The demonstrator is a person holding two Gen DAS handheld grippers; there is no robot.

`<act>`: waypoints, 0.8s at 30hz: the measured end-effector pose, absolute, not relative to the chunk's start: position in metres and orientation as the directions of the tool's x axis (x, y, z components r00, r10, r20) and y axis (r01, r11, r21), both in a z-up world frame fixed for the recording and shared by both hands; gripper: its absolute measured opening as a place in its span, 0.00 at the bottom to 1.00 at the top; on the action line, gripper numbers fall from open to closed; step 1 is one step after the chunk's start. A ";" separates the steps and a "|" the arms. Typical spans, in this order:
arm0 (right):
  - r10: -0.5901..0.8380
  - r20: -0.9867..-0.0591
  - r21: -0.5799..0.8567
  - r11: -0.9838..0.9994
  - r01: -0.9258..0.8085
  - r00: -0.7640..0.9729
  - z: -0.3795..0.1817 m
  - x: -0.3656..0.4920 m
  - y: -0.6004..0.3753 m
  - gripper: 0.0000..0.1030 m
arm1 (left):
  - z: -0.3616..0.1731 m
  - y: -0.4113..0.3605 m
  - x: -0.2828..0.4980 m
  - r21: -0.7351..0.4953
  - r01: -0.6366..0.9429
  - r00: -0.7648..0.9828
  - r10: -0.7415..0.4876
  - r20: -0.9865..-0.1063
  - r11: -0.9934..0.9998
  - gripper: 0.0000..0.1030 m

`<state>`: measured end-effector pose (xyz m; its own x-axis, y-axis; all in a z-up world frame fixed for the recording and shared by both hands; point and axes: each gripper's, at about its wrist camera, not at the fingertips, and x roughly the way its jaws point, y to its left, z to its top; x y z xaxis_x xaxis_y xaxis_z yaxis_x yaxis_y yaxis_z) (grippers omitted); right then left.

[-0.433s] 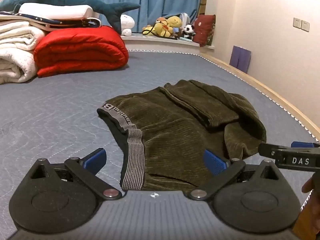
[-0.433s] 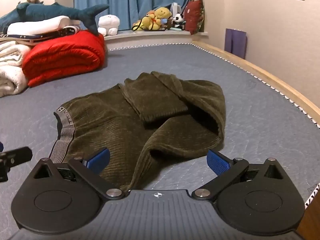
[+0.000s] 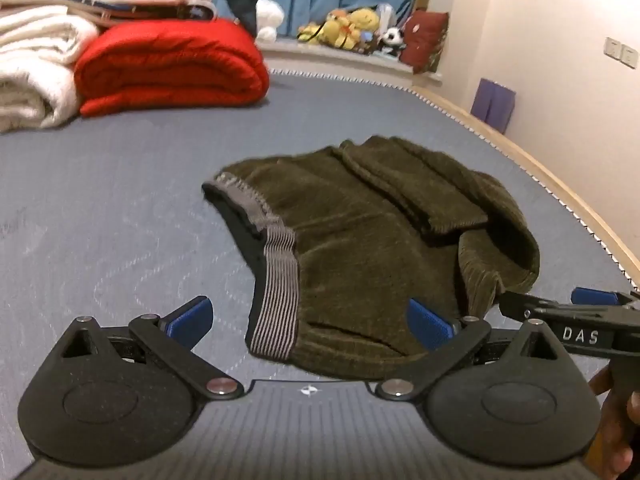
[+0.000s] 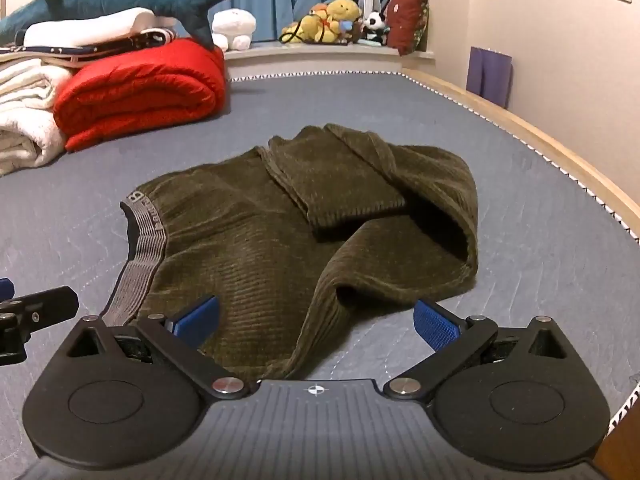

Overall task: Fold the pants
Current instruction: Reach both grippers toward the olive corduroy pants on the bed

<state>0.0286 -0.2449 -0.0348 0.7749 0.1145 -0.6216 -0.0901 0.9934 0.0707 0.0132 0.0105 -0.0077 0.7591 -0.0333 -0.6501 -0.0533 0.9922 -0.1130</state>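
Olive corduroy pants [image 3: 360, 240] lie folded on the grey-blue bed [image 3: 100, 200], with a grey striped waistband [image 3: 276, 280] at their left edge and the legs doubled back on top. They also show in the right wrist view [image 4: 260, 232]. My left gripper [image 3: 310, 318] is open and empty, hovering over the near waistband corner. My right gripper [image 4: 316, 318] is open and empty over the near edge of the pants. The right gripper also shows at the right of the left wrist view [image 3: 580, 312].
A red folded quilt [image 3: 168, 68], white blankets [image 3: 32, 68] and a plush shark [image 4: 120, 0] are stacked at the far left. Stuffed toys [image 4: 332, 20] sit on the window ledge. The bed's wooden edge [image 3: 560, 184] runs along the right, by the wall.
Both grippers have shifted slightly nearer the pants. Both stay open. The pants have not moved.
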 end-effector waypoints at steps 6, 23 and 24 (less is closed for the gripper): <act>0.093 -0.668 0.042 0.995 -0.087 0.738 -0.042 0.031 -0.243 0.99 | -0.014 0.018 0.014 -0.150 -0.066 0.745 -0.052 -0.666 0.986 1.00; 0.086 -0.677 0.027 0.995 -0.092 0.731 -0.044 0.030 -0.246 0.99 | -0.015 0.006 0.013 -0.149 -0.039 0.745 -0.071 -0.664 0.988 1.00; 0.086 -0.678 0.027 0.995 -0.093 0.730 -0.043 0.030 -0.246 0.99 | -0.014 0.008 0.013 -0.151 -0.038 0.744 -0.073 -0.664 0.988 1.00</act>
